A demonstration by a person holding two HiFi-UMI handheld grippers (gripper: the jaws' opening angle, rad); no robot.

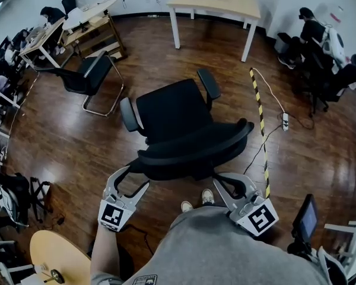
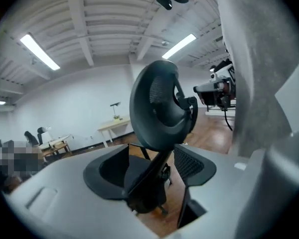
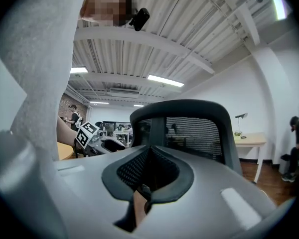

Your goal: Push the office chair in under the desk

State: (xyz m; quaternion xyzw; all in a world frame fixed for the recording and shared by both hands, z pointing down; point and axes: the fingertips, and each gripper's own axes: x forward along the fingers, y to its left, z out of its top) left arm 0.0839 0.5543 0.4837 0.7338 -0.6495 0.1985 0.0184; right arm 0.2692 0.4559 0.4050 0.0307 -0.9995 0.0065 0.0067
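Observation:
The black office chair (image 1: 172, 114) stands in the middle of the wooden floor, its mesh backrest (image 1: 196, 150) turned toward me and its seat facing the light wooden desk (image 1: 225, 8) at the far wall. My left gripper (image 1: 135, 177) is open, jaws spread wide just behind the backrest's left end, with nothing gripped. In the left gripper view the open left gripper (image 2: 152, 183) frames the chair (image 2: 159, 113) seen edge-on. My right gripper (image 1: 221, 181) is shut behind the backrest's right part. The right gripper (image 3: 142, 193) points at the backrest (image 3: 189, 128); contact I cannot tell.
A black cantilever chair (image 1: 89, 79) stands at the left. A yellow-black cable strip (image 1: 258, 100) and a power strip (image 1: 286, 122) lie on the floor to the right. More chairs (image 1: 326, 70) crowd the right wall, tables (image 1: 77, 22) the left. A round table (image 1: 53, 254) is beside me.

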